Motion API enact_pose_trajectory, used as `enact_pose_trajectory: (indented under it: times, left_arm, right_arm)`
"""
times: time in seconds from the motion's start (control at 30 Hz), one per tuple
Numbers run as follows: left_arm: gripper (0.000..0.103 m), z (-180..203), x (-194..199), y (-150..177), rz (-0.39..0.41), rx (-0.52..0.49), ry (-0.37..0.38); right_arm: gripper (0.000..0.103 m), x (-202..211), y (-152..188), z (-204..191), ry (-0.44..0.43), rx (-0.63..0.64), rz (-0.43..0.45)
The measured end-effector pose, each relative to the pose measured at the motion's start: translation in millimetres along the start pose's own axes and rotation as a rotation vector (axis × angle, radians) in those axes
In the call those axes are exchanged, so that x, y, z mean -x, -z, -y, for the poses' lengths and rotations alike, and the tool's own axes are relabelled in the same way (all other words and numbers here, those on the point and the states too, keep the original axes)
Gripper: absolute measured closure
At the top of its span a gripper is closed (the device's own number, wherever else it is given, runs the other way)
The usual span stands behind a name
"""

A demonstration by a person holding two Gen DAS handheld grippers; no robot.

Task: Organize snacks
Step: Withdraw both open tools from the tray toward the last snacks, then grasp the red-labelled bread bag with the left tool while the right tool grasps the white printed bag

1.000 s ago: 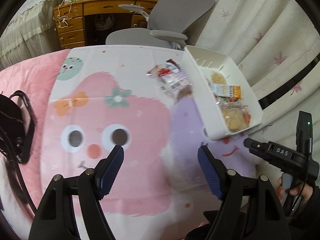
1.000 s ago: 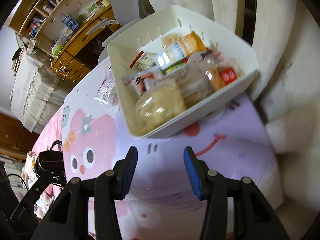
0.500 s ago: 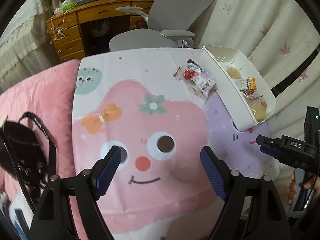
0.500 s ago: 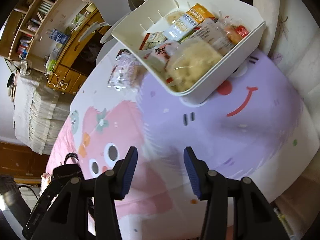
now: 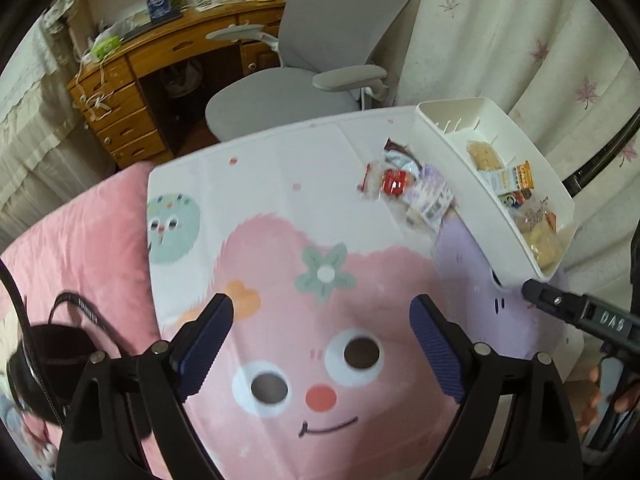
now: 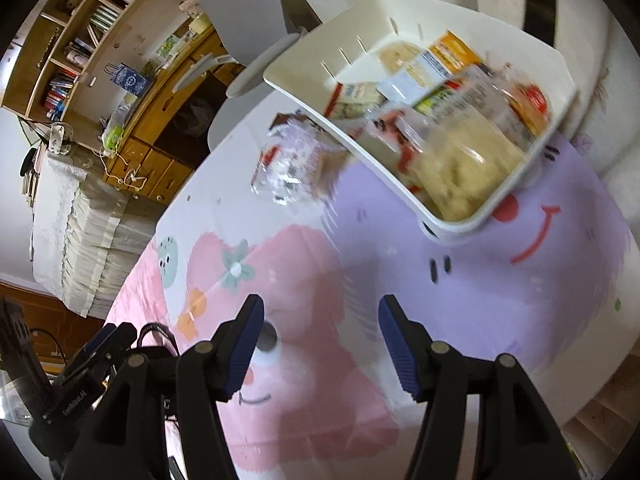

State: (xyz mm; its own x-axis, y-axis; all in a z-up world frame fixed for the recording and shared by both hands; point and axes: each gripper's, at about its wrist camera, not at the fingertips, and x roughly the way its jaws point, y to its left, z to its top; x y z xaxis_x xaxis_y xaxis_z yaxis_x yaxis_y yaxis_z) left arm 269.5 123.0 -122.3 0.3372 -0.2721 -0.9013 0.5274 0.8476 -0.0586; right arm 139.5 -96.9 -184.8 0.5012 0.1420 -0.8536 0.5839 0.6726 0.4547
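Cartoon-printed tablecloth [image 5: 280,208] carries loose snack packets [image 5: 408,192] at its far edge, touching the white bin [image 5: 448,152]. Left gripper [image 5: 320,344] and right gripper [image 6: 320,344], both empty with jaws opening, sit well short; neither is clearly nearer.

White rectangular bin [image 5: 448,148] on table's far right corner, holding several wrapped snacks [image 6: 460,152]: pale bread-like pieces, orange and white packets. Loose snack packets [image 5: 412,190] lie heaped on the cloth just beside bin's left wall, clear wrappers, one red label.
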Motion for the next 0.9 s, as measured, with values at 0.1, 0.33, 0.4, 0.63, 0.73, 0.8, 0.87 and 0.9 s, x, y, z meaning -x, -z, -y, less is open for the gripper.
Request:
enact_pose_trajectory:
  times: [0.1,0.33,0.4,0.63,0.73,0.8,0.87,0.9]
  left_arm:
    - [0.014,3,-11,-24,-0.007,-0.033,-0.009]
    - [0.014,13,-56,-81,-0.055,-0.101,-0.002]
    - [0.014,19,-76,-96,-0.077,-0.123,-0.013]
    - [0.014,32,-139,-124,-0.16,-0.16,-0.054]
    - [0.014,35,-163,-133,-0.191,-0.133,-0.018]
    - [0.014,38,-176,-137,-0.205,-0.113,0.018]
    - [0.014,43,-188,-139,-0.218,-0.106,0.041]
    - [0.014,45,-192,-140,-0.223,-0.106,0.048]
  right_arm:
    - [0.043,-11,-9,-6,-0.009,0.0,0.023]
    - [0.043,-46,-31,-11,-0.03,-0.037,0.072]
    - [0.043,-55,-35,-12,-0.033,-0.044,0.083]
    - [0.043,-81,-46,-22,-0.02,-0.005,0.147]
    - [0.037,-90,-50,-26,0.005,0.032,0.191]
    - [0.034,-95,-54,-29,0.025,0.058,0.228]
    - [0.032,-101,-57,-32,0.049,0.097,0.261]
    - [0.032,-104,-58,-33,0.054,0.11,0.269]
